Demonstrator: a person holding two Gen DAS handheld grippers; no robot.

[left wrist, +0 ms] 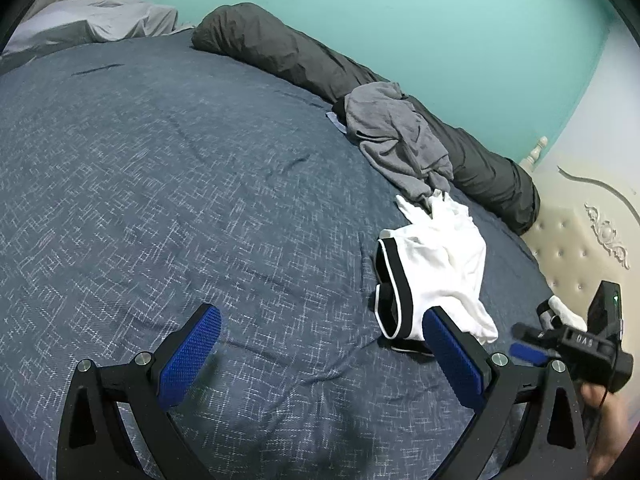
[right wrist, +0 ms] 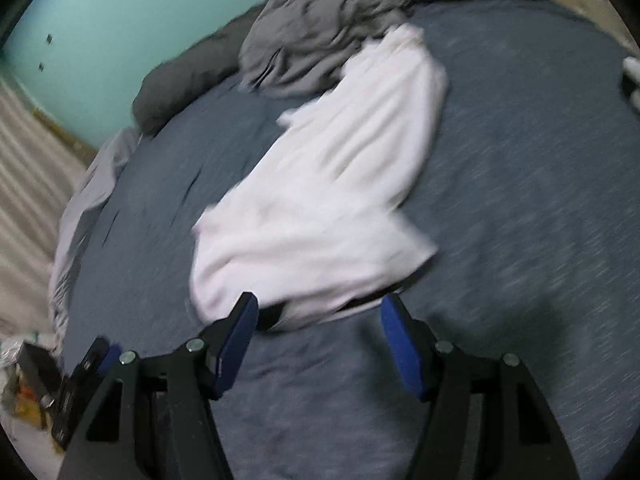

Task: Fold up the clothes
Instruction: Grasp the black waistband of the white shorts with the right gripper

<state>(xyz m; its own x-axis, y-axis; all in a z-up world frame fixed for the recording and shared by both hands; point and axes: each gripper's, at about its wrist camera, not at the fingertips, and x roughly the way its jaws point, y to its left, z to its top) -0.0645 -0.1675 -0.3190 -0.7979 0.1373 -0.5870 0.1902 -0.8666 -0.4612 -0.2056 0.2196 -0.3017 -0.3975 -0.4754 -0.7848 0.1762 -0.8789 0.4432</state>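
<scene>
Bedding fills both views: a blue-grey patterned bed cover (left wrist: 180, 184) spreads across the mattress, with a pale grey sheet (left wrist: 96, 24) bunched at the far left corner and a teal wall (left wrist: 400, 20) behind. Nearest on the left, the left hand-held gripper (left wrist: 320, 360) hangs over bare cover, its blue-padded jaws spread wide with nothing between them. A long dark grey bolster (left wrist: 300, 56) runs along the wall side. Further right, a crumpled grey garment (left wrist: 396, 136) lies against the bolster, and just in front of it, touching its near edge, lies white clothing with black trim (left wrist: 436, 264), loosely heaped and unfolded. At the far right, the right hand-held gripper (right wrist: 320, 344) is also spread apart, empty, poised just short of the white clothing's black-trimmed edge; its own view is motion-blurred. A cream tufted headboard (left wrist: 572, 252) stands behind it.
</scene>
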